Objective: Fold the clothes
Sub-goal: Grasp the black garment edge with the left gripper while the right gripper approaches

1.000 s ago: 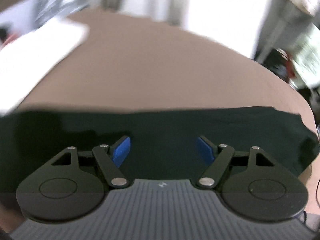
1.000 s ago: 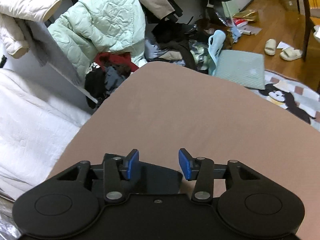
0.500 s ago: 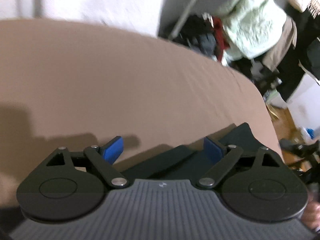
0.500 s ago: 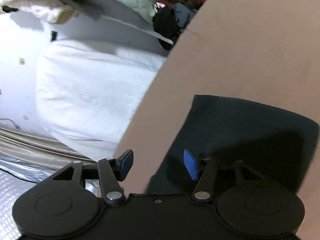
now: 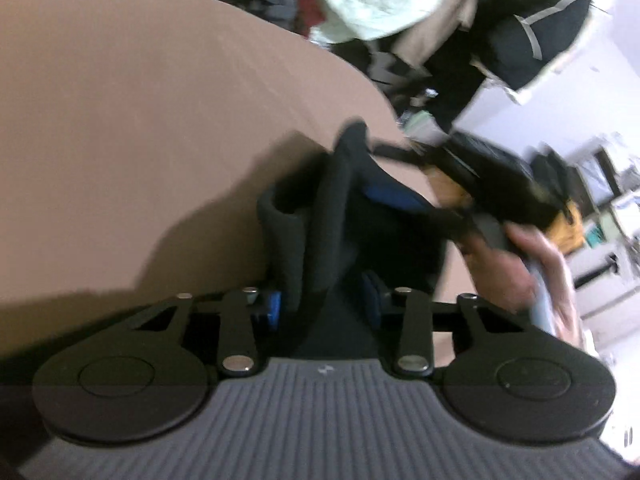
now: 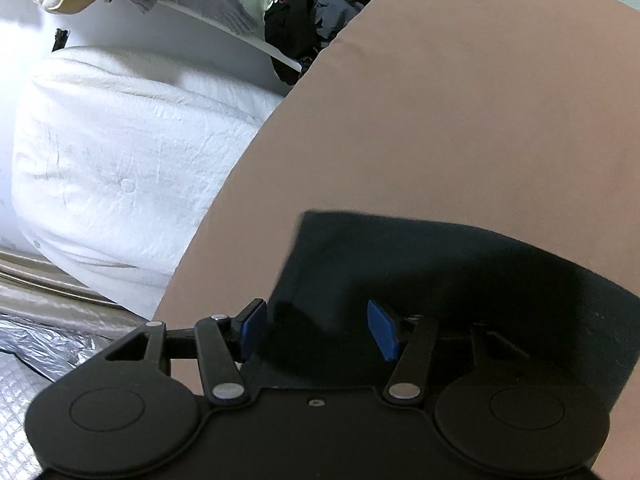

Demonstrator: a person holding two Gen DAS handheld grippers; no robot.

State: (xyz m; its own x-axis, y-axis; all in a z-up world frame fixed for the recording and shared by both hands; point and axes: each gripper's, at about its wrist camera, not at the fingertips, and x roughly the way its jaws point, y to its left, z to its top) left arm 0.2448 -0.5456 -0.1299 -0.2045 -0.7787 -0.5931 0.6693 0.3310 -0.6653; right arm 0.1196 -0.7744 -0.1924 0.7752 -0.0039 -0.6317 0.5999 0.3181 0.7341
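A dark garment [image 6: 440, 272] lies on the brown-covered surface [image 6: 480, 100]. In the right wrist view it is flat, with its corner near the surface's left edge. My right gripper [image 6: 318, 330] hovers just over that corner, open, with nothing between its blue pads. In the left wrist view, a thick upright bunch of the garment [image 5: 320, 224] stands between the blue pads of my left gripper [image 5: 322, 306], which is shut on it. To the right, blurred, a hand [image 5: 520, 268] holds the right gripper, one of its blue pads [image 5: 394, 196] at the cloth.
White bedding [image 6: 120, 160] lies beyond the surface's left edge, with silver foil [image 6: 40, 340] below it. A heap of clothes [image 6: 316, 12] and a pale green quilted jacket [image 5: 380, 0] sit past the far edge. The brown surface [image 5: 140, 120] stretches left of the bunch.
The left gripper has swung right and its fingers have closed in on a bunched fold of the dark garment. The right gripper stays open over the garment's corner, barely shifted.
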